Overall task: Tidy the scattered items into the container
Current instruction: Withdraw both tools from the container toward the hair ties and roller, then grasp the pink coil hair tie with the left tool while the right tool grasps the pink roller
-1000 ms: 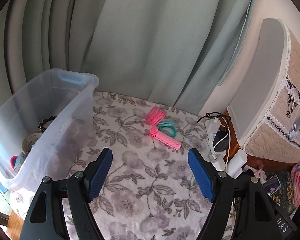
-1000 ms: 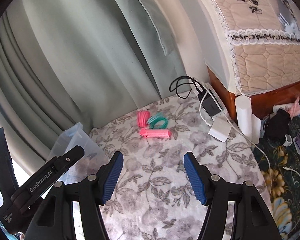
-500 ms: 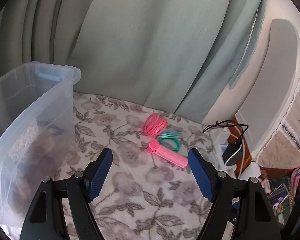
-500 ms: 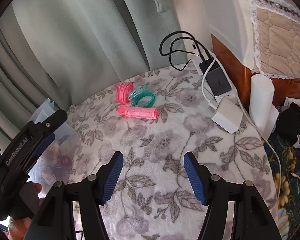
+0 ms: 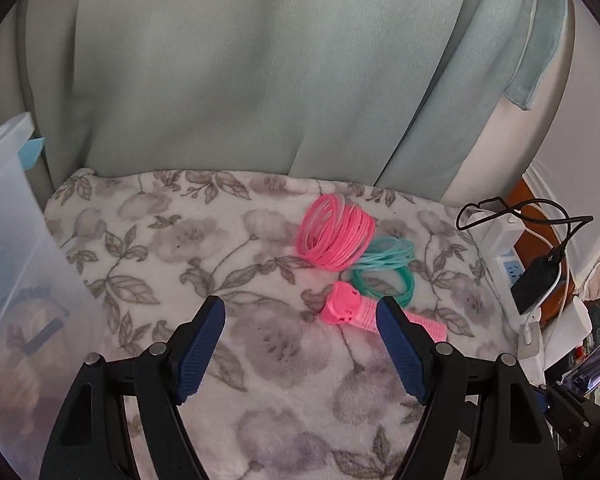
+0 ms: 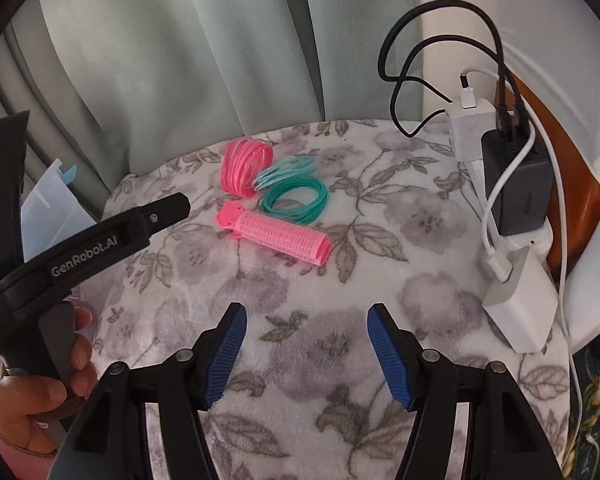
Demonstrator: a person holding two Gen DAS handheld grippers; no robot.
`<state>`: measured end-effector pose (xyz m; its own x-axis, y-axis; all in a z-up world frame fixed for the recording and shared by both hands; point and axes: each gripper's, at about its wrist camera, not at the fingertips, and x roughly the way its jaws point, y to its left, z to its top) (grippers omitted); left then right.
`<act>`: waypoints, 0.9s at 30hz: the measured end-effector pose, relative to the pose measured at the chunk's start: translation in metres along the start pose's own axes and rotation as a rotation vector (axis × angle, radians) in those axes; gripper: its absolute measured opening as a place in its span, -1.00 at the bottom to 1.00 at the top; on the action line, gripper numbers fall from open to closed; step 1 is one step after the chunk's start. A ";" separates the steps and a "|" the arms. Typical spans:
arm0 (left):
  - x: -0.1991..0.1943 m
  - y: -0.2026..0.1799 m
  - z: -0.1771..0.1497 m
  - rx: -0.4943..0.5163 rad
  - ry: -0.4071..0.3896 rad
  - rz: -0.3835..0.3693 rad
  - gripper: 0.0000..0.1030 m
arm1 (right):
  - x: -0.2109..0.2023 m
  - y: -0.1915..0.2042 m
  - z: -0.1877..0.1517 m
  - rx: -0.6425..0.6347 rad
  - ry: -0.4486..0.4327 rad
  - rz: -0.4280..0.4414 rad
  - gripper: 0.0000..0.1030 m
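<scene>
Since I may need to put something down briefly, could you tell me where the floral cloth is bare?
Bare cloth lies between the clear bin and the pink roller, and before both open jaws. It is crowded around the pink bands, teal bands and chargers.

Left gripper (image 5: 300,320): black plastic frame, two arms with cut-out slots, silver round screws at the joints, blue ribbed pads (image 5: 199,350) on the fingers. Right gripper (image 6: 306,332): same build, black arms, silver screws, blue ridged pads (image 6: 226,356). From the right wrist view, the left gripper's black body carries white "GenRobot.AI" lettering and a grey trigger. Hand (image 6: 32,392) has bare skin, a pink sleeve at the wrist.
</scene>
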<state>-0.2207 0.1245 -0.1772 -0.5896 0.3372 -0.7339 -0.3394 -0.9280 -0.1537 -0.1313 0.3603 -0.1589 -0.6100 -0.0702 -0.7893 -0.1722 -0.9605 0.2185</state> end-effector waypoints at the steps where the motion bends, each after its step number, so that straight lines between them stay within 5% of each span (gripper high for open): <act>1: 0.005 -0.001 0.003 0.015 -0.001 -0.003 0.53 | 0.007 0.000 0.003 -0.012 0.003 -0.004 0.30; 9: 0.053 -0.016 0.026 0.139 0.025 -0.027 0.53 | 0.042 0.000 0.022 -0.092 0.021 0.004 0.29; 17: 0.078 -0.004 0.036 0.093 0.054 -0.072 0.49 | 0.062 0.007 0.031 -0.146 0.010 0.014 0.14; 20: 0.080 0.000 0.038 0.075 0.048 -0.108 0.29 | 0.063 0.010 0.029 -0.149 0.008 0.019 0.02; 24: 0.084 -0.002 0.038 0.077 0.063 -0.116 -0.31 | 0.063 0.013 0.026 -0.149 0.005 0.028 -0.06; 27: 0.083 -0.005 0.035 0.074 0.066 -0.127 -0.36 | 0.063 0.015 0.024 -0.149 0.002 0.035 -0.19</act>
<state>-0.2934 0.1624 -0.2144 -0.4903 0.4377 -0.7537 -0.4629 -0.8635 -0.2003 -0.1908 0.3481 -0.1911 -0.6117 -0.1046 -0.7841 -0.0343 -0.9868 0.1584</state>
